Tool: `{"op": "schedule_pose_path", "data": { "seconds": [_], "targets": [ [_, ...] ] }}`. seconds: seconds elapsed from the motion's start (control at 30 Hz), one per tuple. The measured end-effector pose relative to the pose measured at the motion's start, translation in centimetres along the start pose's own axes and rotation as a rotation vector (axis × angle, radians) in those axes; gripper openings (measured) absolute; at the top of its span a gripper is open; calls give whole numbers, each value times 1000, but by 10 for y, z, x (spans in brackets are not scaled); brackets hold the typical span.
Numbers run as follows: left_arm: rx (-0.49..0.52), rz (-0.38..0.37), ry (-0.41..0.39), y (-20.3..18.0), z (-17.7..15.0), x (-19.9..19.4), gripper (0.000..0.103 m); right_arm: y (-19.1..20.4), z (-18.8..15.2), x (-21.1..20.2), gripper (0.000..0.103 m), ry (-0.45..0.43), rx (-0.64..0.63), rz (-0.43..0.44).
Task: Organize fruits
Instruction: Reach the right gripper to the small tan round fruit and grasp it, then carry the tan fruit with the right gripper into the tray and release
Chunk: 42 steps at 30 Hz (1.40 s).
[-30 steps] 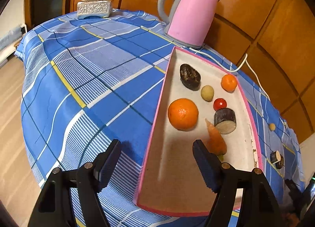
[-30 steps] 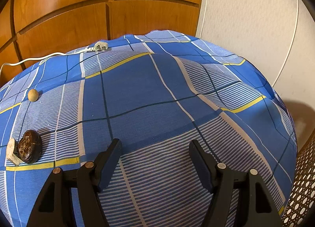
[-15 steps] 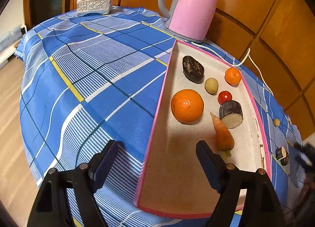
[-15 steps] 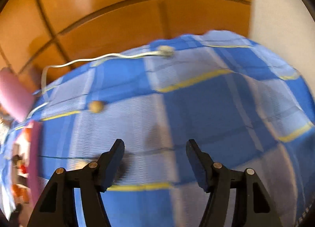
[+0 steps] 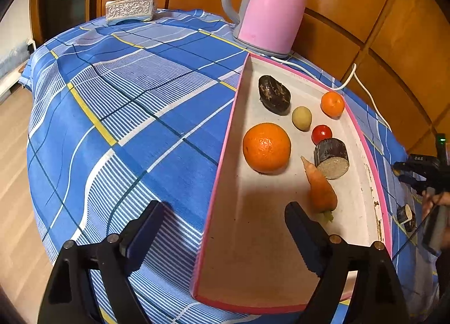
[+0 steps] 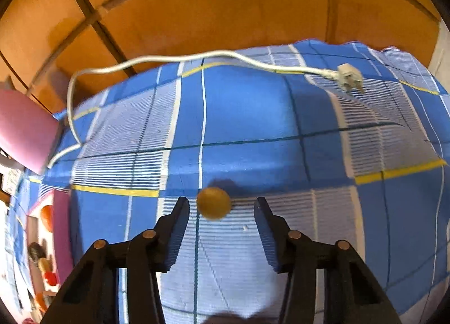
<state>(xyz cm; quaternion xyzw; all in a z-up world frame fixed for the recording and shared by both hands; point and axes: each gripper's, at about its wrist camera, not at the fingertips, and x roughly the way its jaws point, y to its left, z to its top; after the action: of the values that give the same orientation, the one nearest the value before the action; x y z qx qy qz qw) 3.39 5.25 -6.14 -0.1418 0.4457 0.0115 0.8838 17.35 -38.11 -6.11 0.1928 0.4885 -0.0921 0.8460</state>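
The right gripper (image 6: 222, 207) is lining up on a small round yellowish fruit (image 6: 214, 202) lying on the blue checked tablecloth (image 6: 253, 116), jaws spread wide with the fruit sitting between the tips, nearer the left one and touching neither. Nothing is being held yet. The left gripper (image 5: 222, 225) is hovering wide open and empty over the near end of the pink-rimmed tray (image 5: 222, 172), one finger over the cloth, one over the tray floor.

By the look of it, the job is well along. The tray is holding a large orange (image 5: 266, 147), a small orange (image 5: 332, 103), a dark wrinkled fruit (image 5: 274, 94), a pale yellow-green fruit (image 5: 301, 118), a red tomato (image 5: 321, 133), a dark cut chunk (image 5: 332, 158) and a carrot (image 5: 320, 186). Outside it, another dark cut piece (image 5: 406, 217) is lying on the cloth just past the tray's right rim, so at least two items seem to be waiting.

A pink kettle (image 5: 270, 6) is standing behind the tray.
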Motion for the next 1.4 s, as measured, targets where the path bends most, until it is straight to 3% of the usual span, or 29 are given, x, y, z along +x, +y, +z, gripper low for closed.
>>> {"op": "schedule_pose_path", "data": {
  "seconds": [0.07, 0.1, 0.43, 0.83, 1.07, 1.4],
  "targets": [
    [4, 3, 0, 0, 0, 0, 89, -1, 2, 5, 36, -1, -14, 2],
    [3, 3, 0, 0, 0, 0, 89, 2, 3, 6, 26, -5, -42, 15],
    [-6, -1, -2, 2, -1, -2, 91, 14, -32, -41, 26, -49, -119, 122],
    [-59, -13, -19, 17, -2, -14, 91, 120, -103, -76, 26, -25, -376, 345],
    [-77, -15, -17, 22, -3, -14, 91, 163, -130, -75, 26, 15, -489, 381],
    [-88, -14, -6, 22, -3, -13, 90, 177, -153, -71, 27, 43, -554, 360]
  ]
}}
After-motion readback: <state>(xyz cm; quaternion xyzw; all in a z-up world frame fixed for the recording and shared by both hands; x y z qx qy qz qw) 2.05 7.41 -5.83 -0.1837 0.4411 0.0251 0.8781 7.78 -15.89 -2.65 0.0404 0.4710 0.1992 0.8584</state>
